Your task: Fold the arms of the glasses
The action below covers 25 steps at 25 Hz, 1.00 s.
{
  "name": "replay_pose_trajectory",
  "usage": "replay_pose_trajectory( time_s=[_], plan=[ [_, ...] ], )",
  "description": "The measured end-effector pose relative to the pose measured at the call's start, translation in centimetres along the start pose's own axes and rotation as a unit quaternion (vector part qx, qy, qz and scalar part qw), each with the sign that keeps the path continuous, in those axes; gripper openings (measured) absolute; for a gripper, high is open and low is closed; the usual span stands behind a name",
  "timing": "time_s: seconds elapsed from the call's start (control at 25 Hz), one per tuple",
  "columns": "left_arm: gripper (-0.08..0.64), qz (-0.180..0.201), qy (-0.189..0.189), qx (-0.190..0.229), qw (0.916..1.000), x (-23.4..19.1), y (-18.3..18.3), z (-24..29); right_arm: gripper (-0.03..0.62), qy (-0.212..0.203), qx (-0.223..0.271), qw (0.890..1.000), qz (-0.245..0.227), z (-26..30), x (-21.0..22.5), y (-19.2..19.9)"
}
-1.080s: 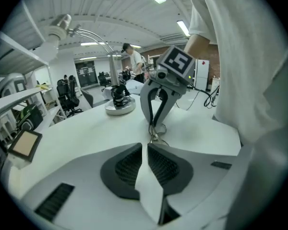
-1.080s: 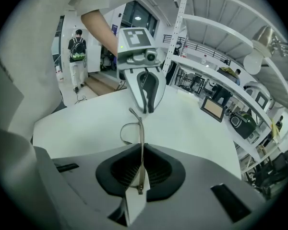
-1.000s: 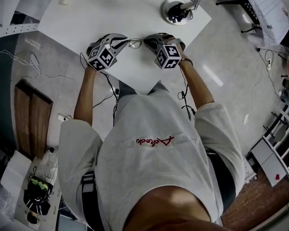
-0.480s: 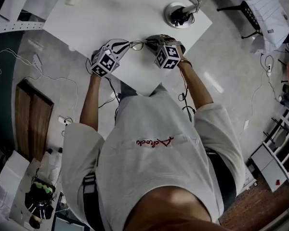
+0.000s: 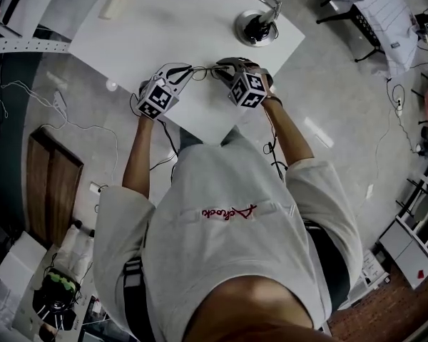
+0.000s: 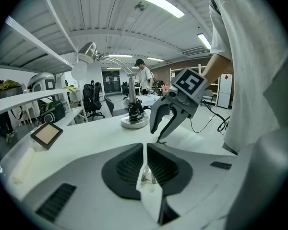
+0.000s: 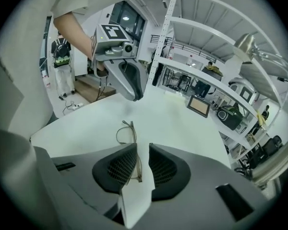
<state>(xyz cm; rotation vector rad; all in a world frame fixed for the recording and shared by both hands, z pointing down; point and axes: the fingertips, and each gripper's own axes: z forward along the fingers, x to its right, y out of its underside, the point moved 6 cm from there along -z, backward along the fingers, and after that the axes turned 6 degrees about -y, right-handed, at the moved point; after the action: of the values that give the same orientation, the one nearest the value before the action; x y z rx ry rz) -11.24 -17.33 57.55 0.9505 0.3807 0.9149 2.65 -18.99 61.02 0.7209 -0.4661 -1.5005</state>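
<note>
Thin wire-framed glasses (image 5: 203, 68) stretch between my two grippers over the white table (image 5: 150, 27). In the left gripper view, my left gripper (image 6: 146, 166) has its jaws close together on a thin piece of the glasses (image 6: 147, 174). The right gripper view shows one lens rim of the glasses (image 7: 126, 131) just ahead of my right gripper (image 7: 138, 157). One arm of the glasses runs back between those jaws, which are opening, and the pads stand off it. Each gripper faces the other: the right gripper (image 6: 169, 121) from the left, the left gripper (image 7: 126, 80) from the right.
A desk lamp with a round base (image 5: 255, 26) stands at the table's far right, just beyond the grippers. A small framed panel (image 6: 47, 134) and a cream roll (image 6: 26, 164) lie toward the far left. The table's near corner (image 5: 217, 137) is just in front of the person. Cables trail on the floor.
Both grippers have lifted a little while keeping the glasses between them. The lamp base now sits closer to the hands in the head view.
</note>
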Motion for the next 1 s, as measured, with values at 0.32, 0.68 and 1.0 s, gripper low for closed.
replay_pose_trajectory(
  time_s=[0.32,0.68,1.0],
  plan=[
    [0.029,-0.024,-0.010,0.018,0.9995,1.3,-1.6,0.1,0.029,0.039,0.042,0.998,0.030,-2.9,-0.2,0.6],
    [0.029,-0.103,-0.050,0.069,0.9909,4.0,-4.2,0.5,0.029,0.062,0.209,0.953,0.210,-7.8,1.0,1.5],
    [0.028,-0.242,-0.079,0.188,0.9486,4.6,-5.0,-1.5,0.028,0.063,0.362,0.875,0.315,-11.5,0.7,0.3]
  ],
)
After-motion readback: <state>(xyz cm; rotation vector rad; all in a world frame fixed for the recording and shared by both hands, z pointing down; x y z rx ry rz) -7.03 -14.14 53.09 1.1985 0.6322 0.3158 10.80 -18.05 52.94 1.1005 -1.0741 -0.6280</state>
